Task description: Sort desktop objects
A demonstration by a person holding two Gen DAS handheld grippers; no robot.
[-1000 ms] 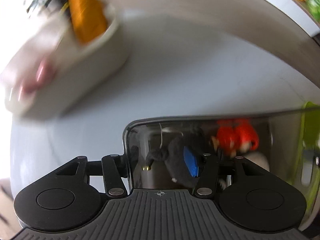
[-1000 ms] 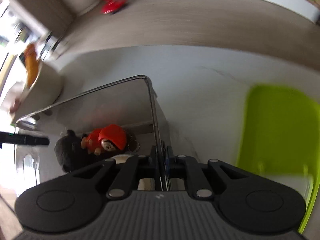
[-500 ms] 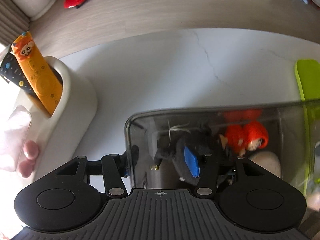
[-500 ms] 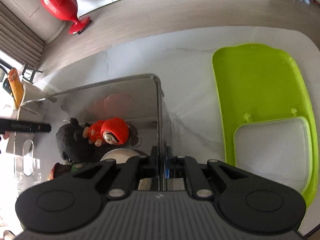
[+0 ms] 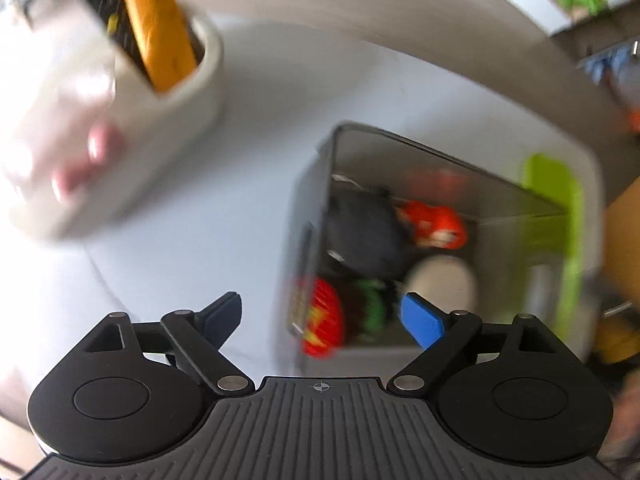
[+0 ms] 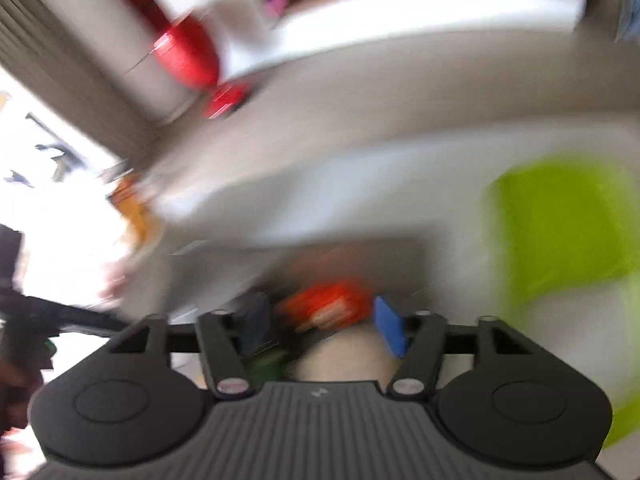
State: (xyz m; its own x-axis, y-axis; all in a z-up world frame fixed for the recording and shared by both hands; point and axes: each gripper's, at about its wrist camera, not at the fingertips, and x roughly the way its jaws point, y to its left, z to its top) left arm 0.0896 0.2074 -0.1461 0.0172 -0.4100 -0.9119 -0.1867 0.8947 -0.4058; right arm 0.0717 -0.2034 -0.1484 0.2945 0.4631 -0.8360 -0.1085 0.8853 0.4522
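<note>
A moment ago both grippers pinched the walls of the clear box, one on each side. Now they have let go, and both views have lifted and swung, so the pictures are blurry.

The left gripper point(image 5: 326, 314) has its jaws wide apart and opening more. Nothing is pinched between them. The clear box point(image 5: 440, 168) sits on the white table point(image 5: 280, 100), just past the blue pad on the right finger. Inside it lie a dark plush toy point(image 5: 368, 232), a little red doll point(image 5: 436, 226), a red packet point(image 5: 322, 324) and a pale round thing point(image 5: 440, 284).

The right gripper point(image 6: 320, 326) is opening too, with nothing clamped. The red doll point(image 6: 324, 306) shows in the gap, but it lies down in the box, not in the jaws.

The white holder point(image 5: 172, 92) stands to the left of the box, well apart from it, with an orange remote point(image 5: 154, 20) poking out. The green tray point(image 6: 560, 224) lies on the other side.

The step seems to be leaving the box where it is. To do it well, lift both hands straight up so the fingers do not bump the thin walls and slide the box. Keep the jaws apart until they are clear of the rim. Then slow down, so the next thing to sort can be seen sharply.
</note>
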